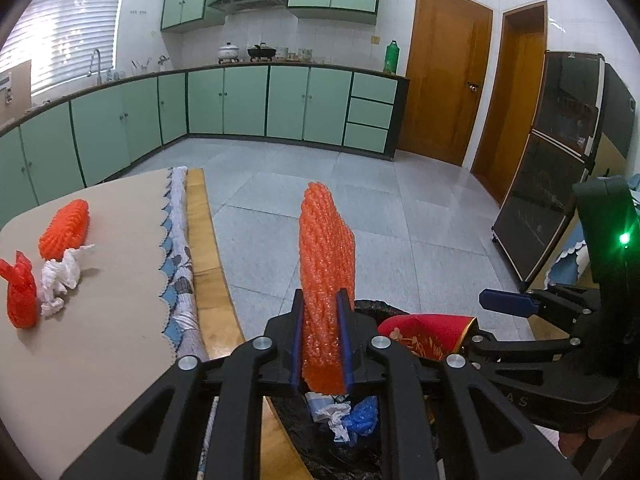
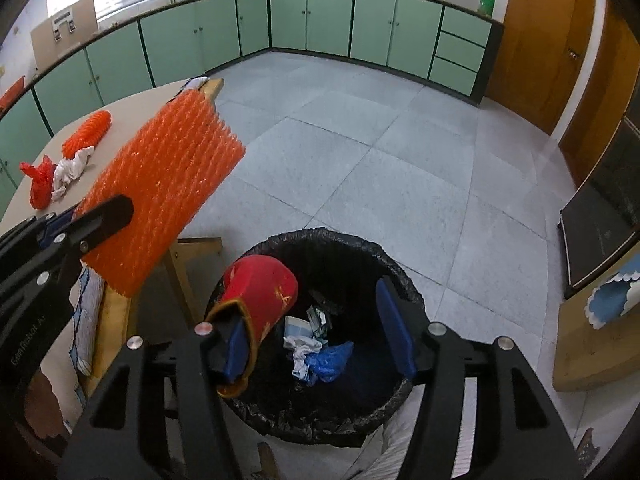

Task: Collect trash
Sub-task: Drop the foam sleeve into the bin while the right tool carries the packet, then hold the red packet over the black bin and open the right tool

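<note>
My left gripper [image 1: 322,344] is shut on a tall orange foam net [image 1: 326,260], which stands upright between the blue pads beside the table edge; the right wrist view shows this net [image 2: 160,192] left of the bin. My right gripper [image 2: 316,340] hangs open over the black-bagged bin [image 2: 320,236]. A red pouch with gold trim [image 2: 260,296] is draped over its left finger [image 2: 236,348], untouched by the other pad. Paper and a blue wrapper [image 2: 328,360] lie in the bin. On the table [image 1: 100,320] remain another orange net [image 1: 66,232], a white tissue [image 1: 60,280] and a red bag [image 1: 18,296].
The table's wooden frame [image 1: 204,264] and folded cloth edge [image 1: 180,264] stand just left of the bin. A dark glass cabinet [image 1: 552,168] is at the right, with a second wooden table [image 2: 592,344] beside it. Grey tiled floor [image 2: 360,140] runs to green kitchen cabinets [image 1: 248,100].
</note>
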`<action>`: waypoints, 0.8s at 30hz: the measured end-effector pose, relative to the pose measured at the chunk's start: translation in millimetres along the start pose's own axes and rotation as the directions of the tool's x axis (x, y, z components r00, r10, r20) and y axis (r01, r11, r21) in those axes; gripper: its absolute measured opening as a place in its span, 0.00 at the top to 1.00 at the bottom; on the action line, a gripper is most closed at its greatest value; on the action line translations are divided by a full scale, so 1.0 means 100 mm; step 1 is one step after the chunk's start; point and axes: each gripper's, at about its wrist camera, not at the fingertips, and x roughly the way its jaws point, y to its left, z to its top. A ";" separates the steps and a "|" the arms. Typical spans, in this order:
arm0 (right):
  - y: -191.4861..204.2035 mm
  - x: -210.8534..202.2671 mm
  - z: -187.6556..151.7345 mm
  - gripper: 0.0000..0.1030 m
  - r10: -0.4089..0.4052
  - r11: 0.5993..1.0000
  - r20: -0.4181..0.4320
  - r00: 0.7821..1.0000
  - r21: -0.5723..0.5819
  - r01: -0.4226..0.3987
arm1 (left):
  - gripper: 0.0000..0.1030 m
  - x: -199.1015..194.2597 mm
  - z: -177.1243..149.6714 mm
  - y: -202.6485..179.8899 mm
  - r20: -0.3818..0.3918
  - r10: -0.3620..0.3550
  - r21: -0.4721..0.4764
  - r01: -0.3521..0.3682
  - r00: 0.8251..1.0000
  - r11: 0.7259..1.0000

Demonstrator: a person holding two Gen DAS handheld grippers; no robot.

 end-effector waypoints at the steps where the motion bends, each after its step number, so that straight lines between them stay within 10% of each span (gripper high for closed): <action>1: -0.01 0.00 0.00 0.44 0.006 1.000 0.000 1.000 0.005 -0.006 | 0.81 0.02 0.00 0.00 -0.005 -0.001 0.001 0.001 1.000 1.000; 7: -0.07 -0.04 0.09 0.37 -0.009 1.000 0.007 1.000 0.023 0.009 | 0.55 0.03 -0.03 0.02 -0.013 -0.007 -0.007 0.007 1.000 1.000; 24: -0.33 -0.16 0.21 0.34 0.005 0.989 0.040 0.999 0.148 -0.011 | 0.53 -0.04 -0.11 0.03 -0.004 -0.026 0.004 0.026 1.000 1.000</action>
